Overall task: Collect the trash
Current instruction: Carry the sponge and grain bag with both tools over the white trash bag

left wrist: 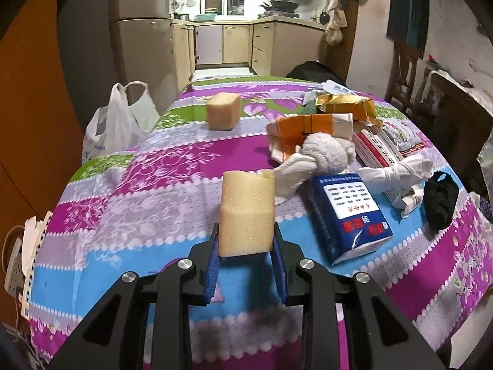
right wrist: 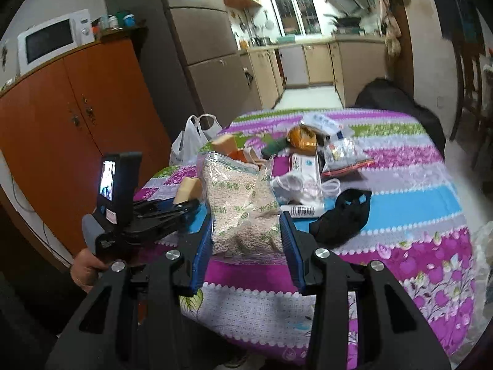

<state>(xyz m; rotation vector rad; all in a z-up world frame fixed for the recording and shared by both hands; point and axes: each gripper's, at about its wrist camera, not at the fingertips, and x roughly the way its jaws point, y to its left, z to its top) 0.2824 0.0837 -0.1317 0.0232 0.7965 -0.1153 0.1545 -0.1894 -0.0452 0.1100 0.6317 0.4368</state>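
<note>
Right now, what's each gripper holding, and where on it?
Left gripper: yellow sponge block, pinched at its lower end. Right gripper: clear bag of pellets, gripped across its lower sides.

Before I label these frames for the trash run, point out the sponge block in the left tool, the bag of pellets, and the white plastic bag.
sponge block [left wrist: 246,212]: left wrist view, front face.
bag of pellets [right wrist: 243,209]: right wrist view, middle of bag.
white plastic bag [left wrist: 114,123]: left wrist view, bag body.

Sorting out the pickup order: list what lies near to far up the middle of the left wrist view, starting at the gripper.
left gripper → sponge block held between its fingers → second sponge block standing farther up the tablecloth → kitchen cabinets beyond the table.
</note>
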